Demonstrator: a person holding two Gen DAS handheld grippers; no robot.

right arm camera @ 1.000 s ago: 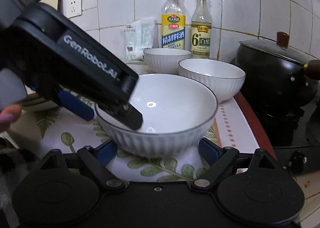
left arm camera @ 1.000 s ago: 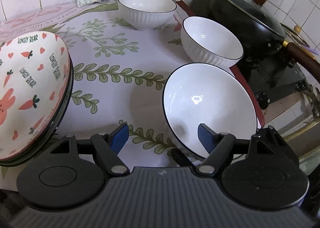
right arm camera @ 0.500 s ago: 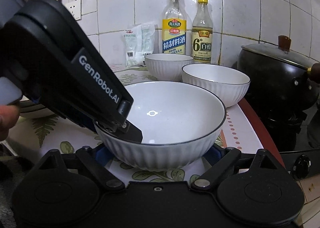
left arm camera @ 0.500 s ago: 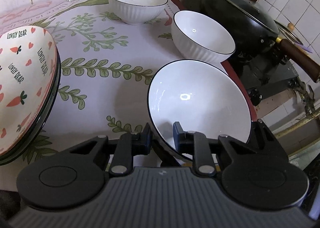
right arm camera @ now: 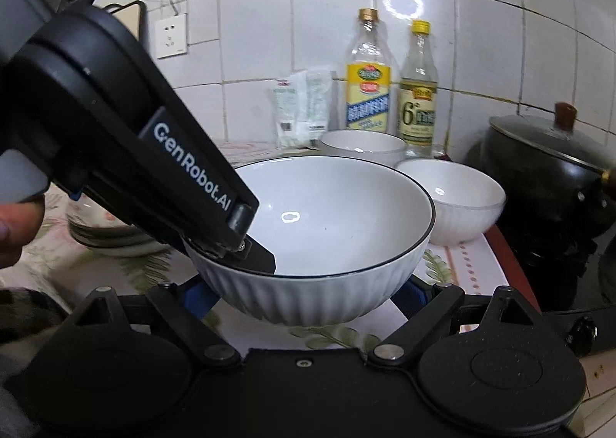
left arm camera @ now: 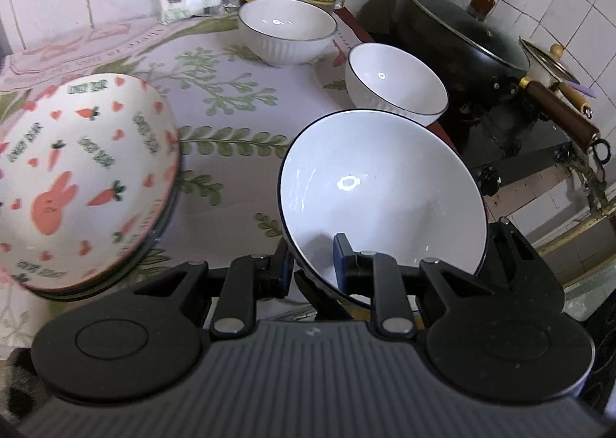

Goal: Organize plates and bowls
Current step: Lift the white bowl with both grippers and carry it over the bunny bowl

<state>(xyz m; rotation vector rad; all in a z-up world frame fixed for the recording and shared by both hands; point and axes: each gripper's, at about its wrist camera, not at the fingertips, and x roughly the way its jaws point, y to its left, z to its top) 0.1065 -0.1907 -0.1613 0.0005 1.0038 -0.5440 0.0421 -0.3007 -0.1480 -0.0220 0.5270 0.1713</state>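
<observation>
My left gripper (left arm camera: 312, 264) is shut on the near rim of a large white ribbed bowl (left arm camera: 381, 191) and holds it lifted off the counter. In the right wrist view the same bowl (right arm camera: 331, 230) hangs in front of my right gripper (right arm camera: 304, 291), which is open with its blue pads on either side below the bowl, not touching it. The left gripper's body (right arm camera: 127, 153) fills the left of that view. Two smaller white bowls (left arm camera: 287, 30) (left arm camera: 396, 82) stand behind. A stack of carrot-and-rabbit plates (left arm camera: 81, 172) sits at the left.
Two bottles (right arm camera: 369, 80) (right arm camera: 417, 91) and a packet (right arm camera: 304, 107) stand against the tiled wall. A black lidded pot (left arm camera: 458, 37) sits on the stove at the right. The counter (left arm camera: 231, 122) has a leaf-print cover.
My left gripper closed on the large bowl's rim and lifted it off the counter. The right gripper stayed open beneath it.
</observation>
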